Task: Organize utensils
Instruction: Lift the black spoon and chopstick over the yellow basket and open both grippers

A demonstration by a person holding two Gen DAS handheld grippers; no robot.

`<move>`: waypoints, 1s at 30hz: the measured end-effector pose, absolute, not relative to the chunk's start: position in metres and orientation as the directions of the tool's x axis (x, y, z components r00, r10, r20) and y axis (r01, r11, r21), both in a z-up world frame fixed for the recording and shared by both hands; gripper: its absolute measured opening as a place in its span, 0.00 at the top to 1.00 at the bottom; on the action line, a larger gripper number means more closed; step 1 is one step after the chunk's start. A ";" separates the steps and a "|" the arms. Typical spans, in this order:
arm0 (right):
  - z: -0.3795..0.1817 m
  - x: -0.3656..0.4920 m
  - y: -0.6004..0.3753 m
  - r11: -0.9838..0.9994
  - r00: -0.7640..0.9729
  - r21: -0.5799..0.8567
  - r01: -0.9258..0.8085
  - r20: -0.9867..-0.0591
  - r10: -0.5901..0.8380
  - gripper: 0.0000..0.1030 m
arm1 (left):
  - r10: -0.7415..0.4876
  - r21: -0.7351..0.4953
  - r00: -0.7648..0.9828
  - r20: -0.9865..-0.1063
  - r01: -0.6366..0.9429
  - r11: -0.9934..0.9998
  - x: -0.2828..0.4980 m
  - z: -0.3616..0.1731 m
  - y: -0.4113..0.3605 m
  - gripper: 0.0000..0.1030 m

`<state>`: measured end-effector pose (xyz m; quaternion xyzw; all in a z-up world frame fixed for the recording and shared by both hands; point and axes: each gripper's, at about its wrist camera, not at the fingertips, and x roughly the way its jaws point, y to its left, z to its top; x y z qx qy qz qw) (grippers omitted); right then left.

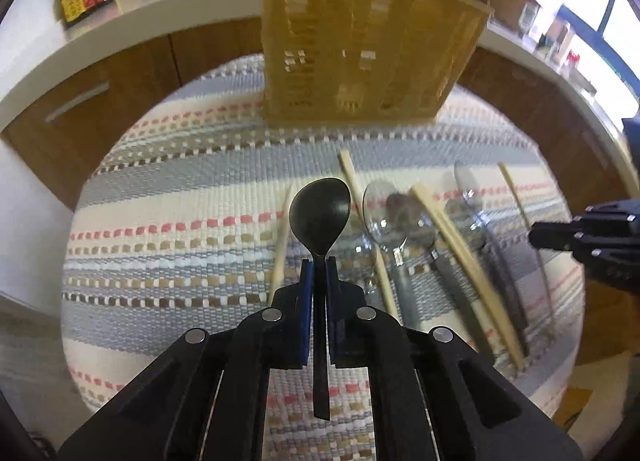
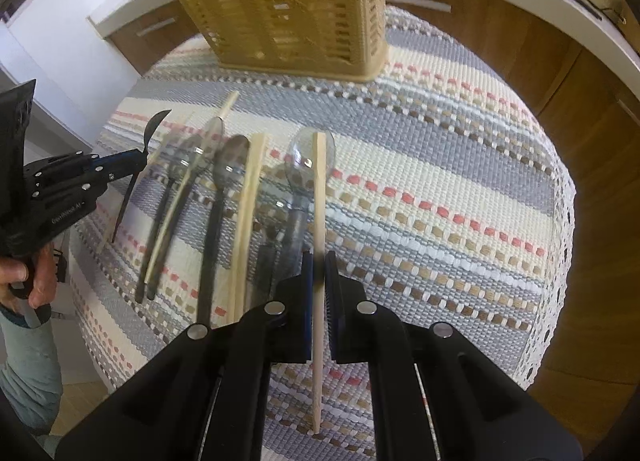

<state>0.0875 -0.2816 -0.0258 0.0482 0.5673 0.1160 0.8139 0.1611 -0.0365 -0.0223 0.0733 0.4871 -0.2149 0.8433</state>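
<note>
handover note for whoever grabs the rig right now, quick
Left gripper: shut on black spoon, held above the cloth.
Right gripper: shut on a chopstick, also lifted.
Basket: upright at the far side of the cloth; contents not clear.
Left to do: put both held pieces in the basket, then the clear spoons and other chopsticks lying in a row on the cloth.

bright daylight, motion blur, fisheye warp

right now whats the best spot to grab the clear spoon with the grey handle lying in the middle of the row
Grip the clear spoon by its narrow grey handle, coming from above with the jaws across its width. It lies flat, and chopsticks lie close alongside, so a low side approach looks blocked.
</note>
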 end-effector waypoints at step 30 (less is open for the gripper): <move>-0.010 0.111 -0.233 0.927 0.330 0.256 -0.276 -0.880 0.341 0.64 | -0.542 -0.264 0.617 -0.570 0.487 0.832 0.155 0.072 -0.009 0.96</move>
